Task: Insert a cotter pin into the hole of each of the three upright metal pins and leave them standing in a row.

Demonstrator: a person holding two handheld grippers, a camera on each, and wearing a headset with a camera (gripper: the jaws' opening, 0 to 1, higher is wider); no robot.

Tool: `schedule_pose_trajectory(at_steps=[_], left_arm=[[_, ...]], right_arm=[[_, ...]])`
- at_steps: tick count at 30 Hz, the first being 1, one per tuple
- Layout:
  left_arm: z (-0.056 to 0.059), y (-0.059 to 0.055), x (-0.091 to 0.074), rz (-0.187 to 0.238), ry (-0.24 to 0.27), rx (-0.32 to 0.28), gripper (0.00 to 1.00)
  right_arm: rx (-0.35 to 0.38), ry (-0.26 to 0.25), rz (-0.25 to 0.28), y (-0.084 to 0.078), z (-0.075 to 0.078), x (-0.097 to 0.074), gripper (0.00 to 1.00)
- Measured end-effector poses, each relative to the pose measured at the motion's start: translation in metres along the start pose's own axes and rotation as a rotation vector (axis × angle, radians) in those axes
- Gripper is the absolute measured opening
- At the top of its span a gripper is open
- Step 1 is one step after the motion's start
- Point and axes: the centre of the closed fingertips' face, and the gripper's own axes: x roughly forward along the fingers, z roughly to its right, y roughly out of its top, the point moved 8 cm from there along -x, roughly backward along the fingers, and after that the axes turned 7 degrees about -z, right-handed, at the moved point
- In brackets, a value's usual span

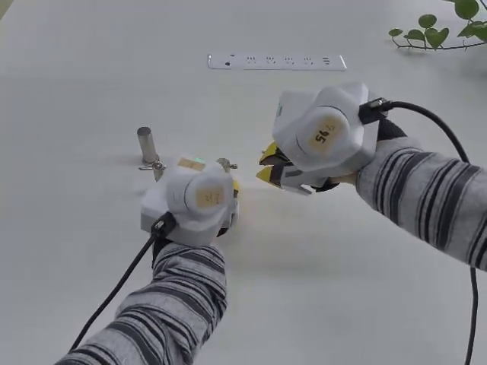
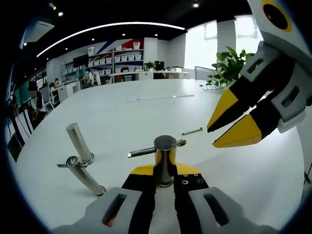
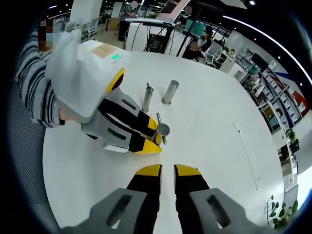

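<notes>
Left claw (image 2: 165, 171) clamped on upright silver metal pin (image 2: 165, 155) on white worktop (image 2: 122, 114), thin cotter pin (image 2: 145, 152) through hole. Right claw (image 3: 167, 171) empty, slightly parted, near. Second metal pin (image 2: 79, 141) beside.

On the white worktable (image 1: 342, 289), a long white power strip (image 1: 277, 61) lies at the far side and a green leafy plant (image 1: 437, 34) far right. A plain cylindrical steel pin (image 1: 146, 144) stands leftmost. The second steel pin (image 2: 87, 176) is just beside it, nearer. The third steel pin (image 2: 165, 151) is to their right, between the jaws of the left gripper (image 2: 165, 171). A loose thin metal cotter pin (image 2: 192, 131) lies beyond, rightward.
</notes>
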Motion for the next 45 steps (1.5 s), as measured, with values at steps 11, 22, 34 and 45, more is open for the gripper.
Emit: schedule_pose_trajectory(at_steps=[11,22,34,45], left_arm=[[0.001,0.0,0.001,-0.004,0.007,-0.007,0.1],[0.001,0.0,0.0,-0.004,0.012,-0.033,0.11],[0.003,-0.006,-0.013,-0.018,-0.032,-0.028,0.24],[-0.005,-0.006,-0.036,-0.003,-0.071,-0.079,0.37]], right_arm=[[0.036,-0.012,0.003,0.0,0.0,-0.001,0.15],[0.063,-0.007,-0.002,-0.004,-0.001,-0.001,0.17],[0.211,0.053,0.109,0.003,0.005,-0.007,0.22],[0.292,0.076,0.168,0.021,0.005,-0.014,0.28]])
